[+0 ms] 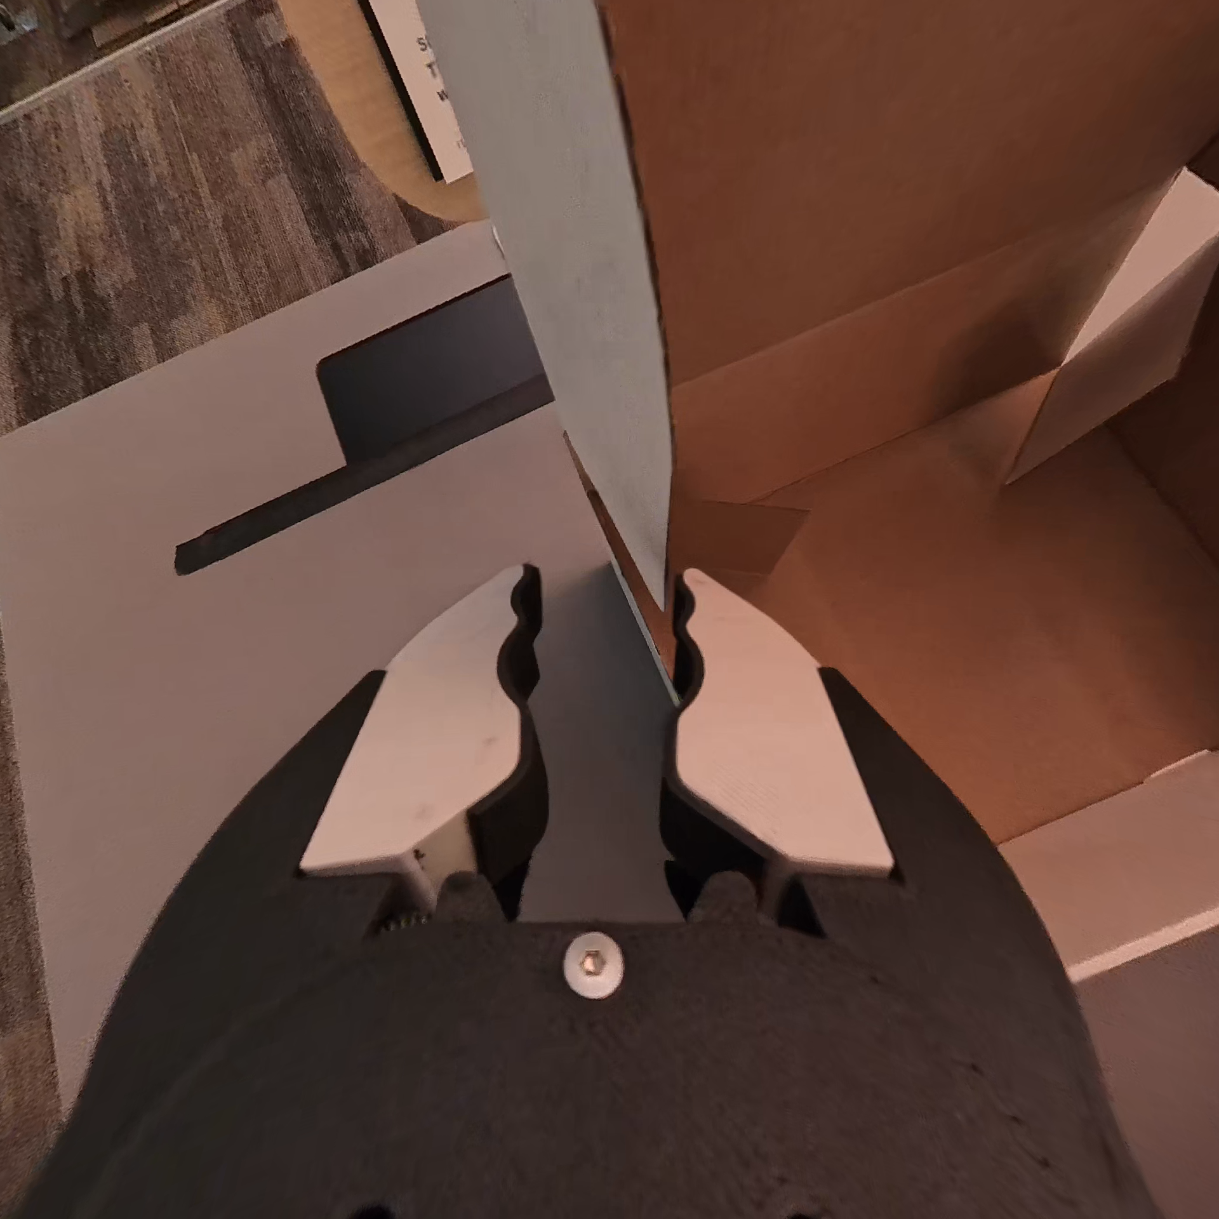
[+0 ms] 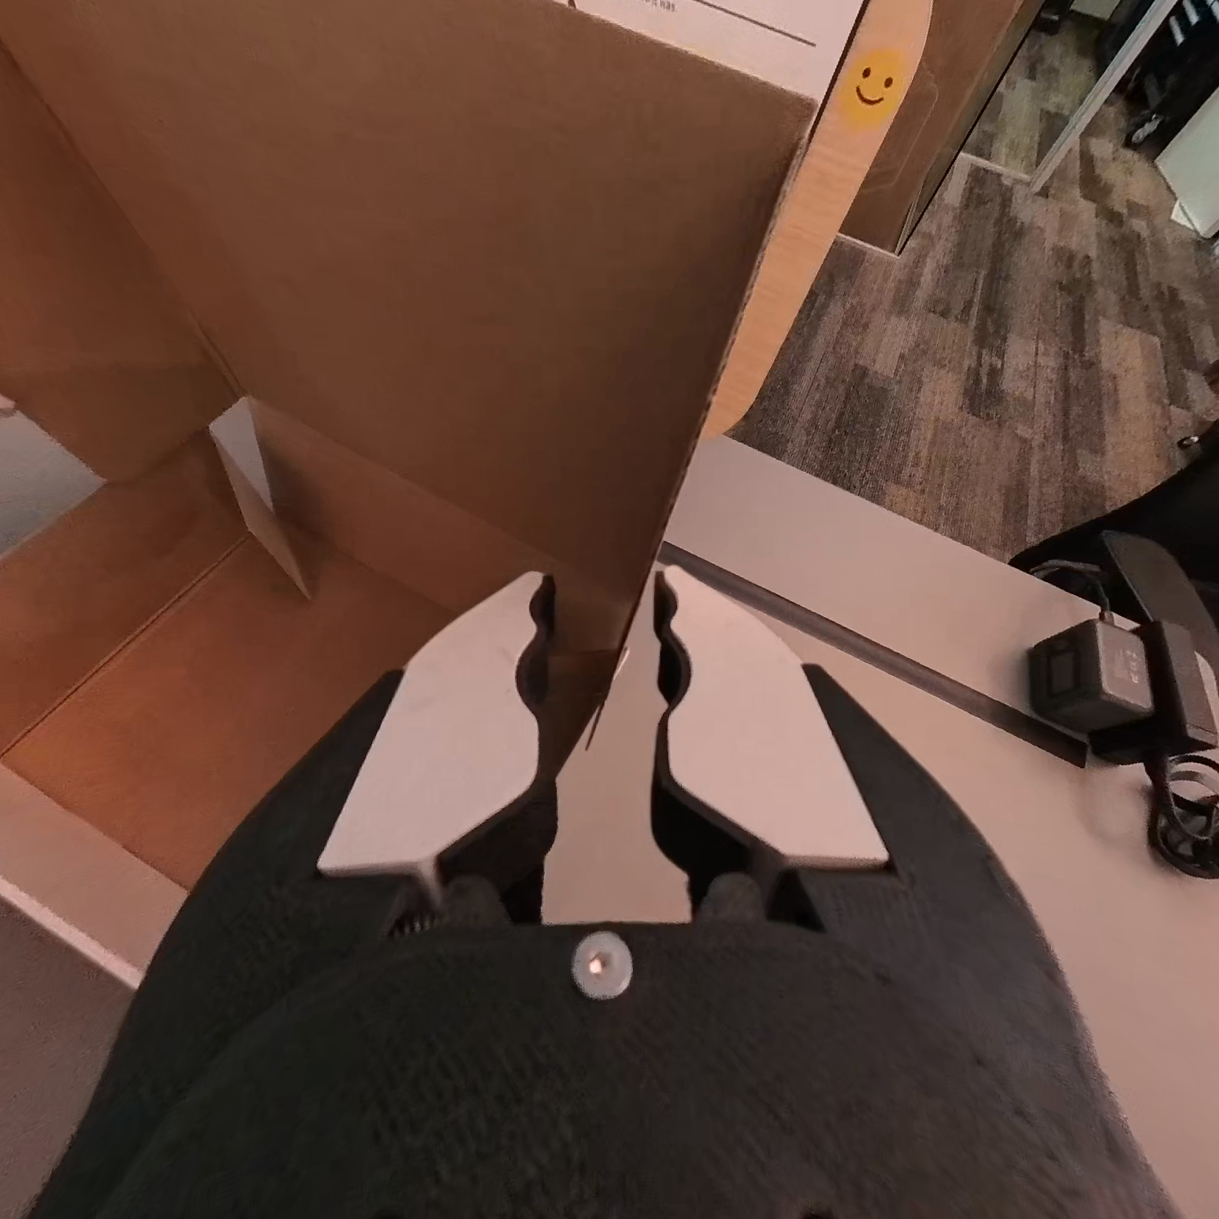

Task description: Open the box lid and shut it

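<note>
An open cardboard box (image 1: 923, 626) stands on a white table, its brown inside showing; it also shows in the right wrist view (image 2: 165, 659). Its left flap (image 1: 580, 297) stands upright, pale grey outside and brown inside. My left gripper (image 1: 608, 584) is open and straddles this flap's lower corner, which lies close to the right finger (image 1: 745, 725). The right flap (image 2: 462, 297) also stands upright. My right gripper (image 2: 603, 580) is open and straddles that flap's near edge, with a gap on both sides.
The white table (image 1: 198, 659) has a dark slot (image 1: 409, 396) left of the box. A black power adapter with cables (image 2: 1088, 679) lies on the table (image 2: 857, 857) to the right. A wooden panel with a yellow smiley sticker (image 2: 871, 86) stands behind. Carpet floor (image 2: 1022, 330) lies beyond.
</note>
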Demonstrator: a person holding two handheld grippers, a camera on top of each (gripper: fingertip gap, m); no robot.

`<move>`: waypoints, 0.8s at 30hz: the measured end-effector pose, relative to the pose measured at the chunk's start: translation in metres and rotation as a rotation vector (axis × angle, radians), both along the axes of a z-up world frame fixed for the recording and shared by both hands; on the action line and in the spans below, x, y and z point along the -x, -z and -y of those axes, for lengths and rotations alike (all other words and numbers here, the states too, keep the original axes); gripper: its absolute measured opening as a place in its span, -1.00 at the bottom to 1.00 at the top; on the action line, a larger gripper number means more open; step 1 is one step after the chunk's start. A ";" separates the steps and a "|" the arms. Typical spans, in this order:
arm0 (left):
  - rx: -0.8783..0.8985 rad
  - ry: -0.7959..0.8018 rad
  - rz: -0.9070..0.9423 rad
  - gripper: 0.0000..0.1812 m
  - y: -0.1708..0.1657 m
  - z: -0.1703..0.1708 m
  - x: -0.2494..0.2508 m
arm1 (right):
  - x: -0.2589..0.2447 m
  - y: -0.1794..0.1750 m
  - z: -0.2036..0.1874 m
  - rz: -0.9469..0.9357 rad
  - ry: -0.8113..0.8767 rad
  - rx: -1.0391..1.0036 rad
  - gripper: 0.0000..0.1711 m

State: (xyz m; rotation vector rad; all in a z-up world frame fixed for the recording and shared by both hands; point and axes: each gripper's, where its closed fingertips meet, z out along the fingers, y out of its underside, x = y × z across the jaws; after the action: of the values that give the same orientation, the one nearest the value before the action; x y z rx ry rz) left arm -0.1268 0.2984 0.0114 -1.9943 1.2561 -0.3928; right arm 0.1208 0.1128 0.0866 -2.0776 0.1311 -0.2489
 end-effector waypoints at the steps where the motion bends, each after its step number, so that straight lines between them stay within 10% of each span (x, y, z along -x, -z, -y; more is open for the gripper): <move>1: -0.003 -0.002 0.011 -0.54 -0.001 0.001 0.002 | 0.002 -0.001 0.002 0.008 -0.006 -0.009 -0.62; 12: -0.229 0.065 0.490 -0.29 -0.105 -0.009 0.059 | -0.029 -0.066 0.082 0.398 0.013 -0.459 -0.26; 24: -0.164 -0.010 0.877 -0.44 -0.104 -0.069 0.081 | -0.115 -0.052 0.121 0.422 0.250 -0.640 -0.31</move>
State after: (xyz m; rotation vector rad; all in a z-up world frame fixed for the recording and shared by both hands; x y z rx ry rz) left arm -0.2076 0.3669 0.1154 -1.4107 0.6808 -0.9884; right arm 0.2361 -0.0078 0.1384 -1.3381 0.1856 -0.6943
